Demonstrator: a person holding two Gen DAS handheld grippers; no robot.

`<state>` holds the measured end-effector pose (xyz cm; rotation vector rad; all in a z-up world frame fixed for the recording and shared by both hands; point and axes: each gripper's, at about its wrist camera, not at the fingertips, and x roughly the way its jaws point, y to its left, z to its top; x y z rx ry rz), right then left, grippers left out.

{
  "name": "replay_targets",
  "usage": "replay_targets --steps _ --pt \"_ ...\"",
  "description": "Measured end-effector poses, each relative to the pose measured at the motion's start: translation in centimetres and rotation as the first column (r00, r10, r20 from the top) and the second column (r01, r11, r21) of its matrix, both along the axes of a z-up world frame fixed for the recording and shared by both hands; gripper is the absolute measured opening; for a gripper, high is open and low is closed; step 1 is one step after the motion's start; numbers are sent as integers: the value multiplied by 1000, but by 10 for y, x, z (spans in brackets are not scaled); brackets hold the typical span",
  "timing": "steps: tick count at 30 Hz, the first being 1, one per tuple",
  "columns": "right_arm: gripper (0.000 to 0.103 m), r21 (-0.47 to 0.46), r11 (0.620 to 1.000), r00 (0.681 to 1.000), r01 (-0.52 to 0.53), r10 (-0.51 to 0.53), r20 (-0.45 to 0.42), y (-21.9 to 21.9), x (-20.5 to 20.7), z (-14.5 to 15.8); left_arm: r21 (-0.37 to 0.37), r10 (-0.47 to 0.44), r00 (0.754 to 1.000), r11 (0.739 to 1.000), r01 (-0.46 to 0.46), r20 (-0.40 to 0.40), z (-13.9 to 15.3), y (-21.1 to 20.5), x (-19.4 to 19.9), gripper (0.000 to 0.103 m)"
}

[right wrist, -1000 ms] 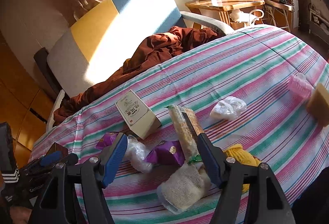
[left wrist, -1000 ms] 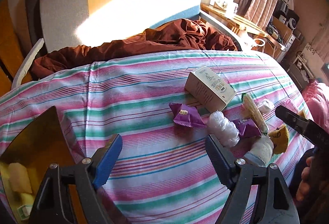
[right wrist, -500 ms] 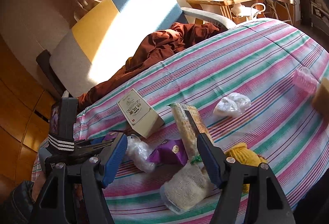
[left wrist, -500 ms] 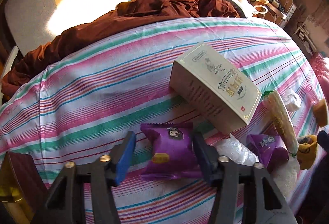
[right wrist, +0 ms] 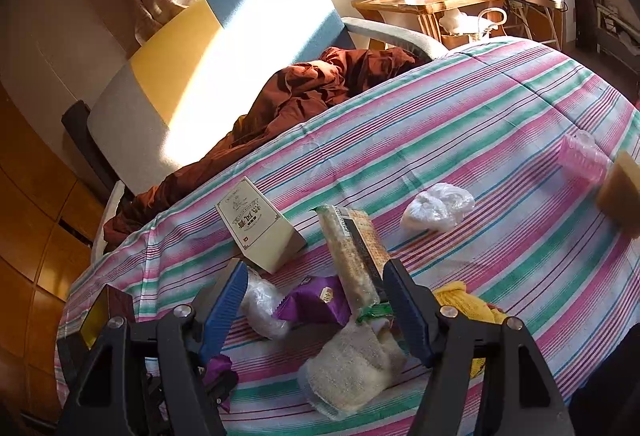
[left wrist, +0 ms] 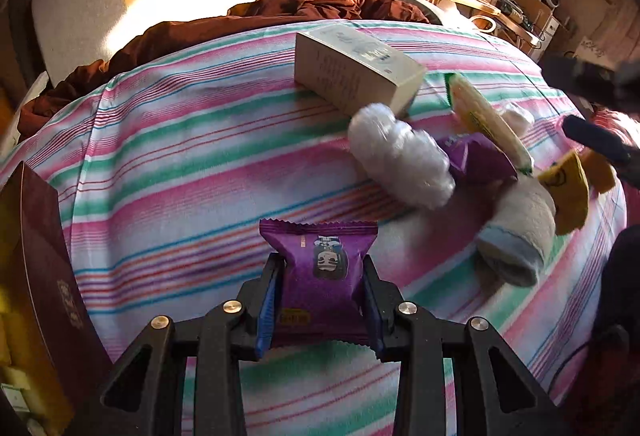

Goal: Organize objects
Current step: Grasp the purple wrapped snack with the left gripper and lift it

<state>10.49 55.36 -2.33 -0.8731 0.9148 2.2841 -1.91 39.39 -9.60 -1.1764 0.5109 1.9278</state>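
Note:
My left gripper [left wrist: 320, 268] is down on the striped bedspread [left wrist: 180, 164], its jaws closing on a purple snack packet [left wrist: 322, 248]; both blue pads press the packet's sides. A second purple packet [right wrist: 316, 300] lies between the fingers of my right gripper [right wrist: 316, 276], which hangs open above the pile and grips nothing. Around it lie a long cracker pack [right wrist: 352, 256], a rolled beige cloth [right wrist: 352, 364], a white plastic bundle [left wrist: 400, 160] and a cream box [left wrist: 360, 76]. The held packet [right wrist: 218, 364] shows at the right wrist view's lower left.
An open dark red box [left wrist: 44, 256] with a gold lining stands at the bed's left edge. A yellow cloth [right wrist: 468, 300], a white bag [right wrist: 436, 208] and a pink item [right wrist: 580, 156] lie further right. A brown blanket [right wrist: 312, 92] is heaped by the headboard.
My left gripper came down and forward from open over bare cloth, straddled the purple packet, then shut on it. The right gripper has stayed still and open.

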Motion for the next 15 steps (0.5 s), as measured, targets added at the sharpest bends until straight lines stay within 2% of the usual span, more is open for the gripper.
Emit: replay_targets --steps 3,8,15 --pt "71 -2 1000 1000 -3 3 6 0 -1 -1 32 -45 998 998 46 -40 -1 -22 33 37" --pt "71 0 999 999 -39 39 27 -5 -7 -3 93 -100 981 989 117 -168 -6 -49 73 36" --pt "71 0 990 986 -139 139 92 -19 -25 -11 152 -97 980 981 123 -171 -9 -57 69 36"
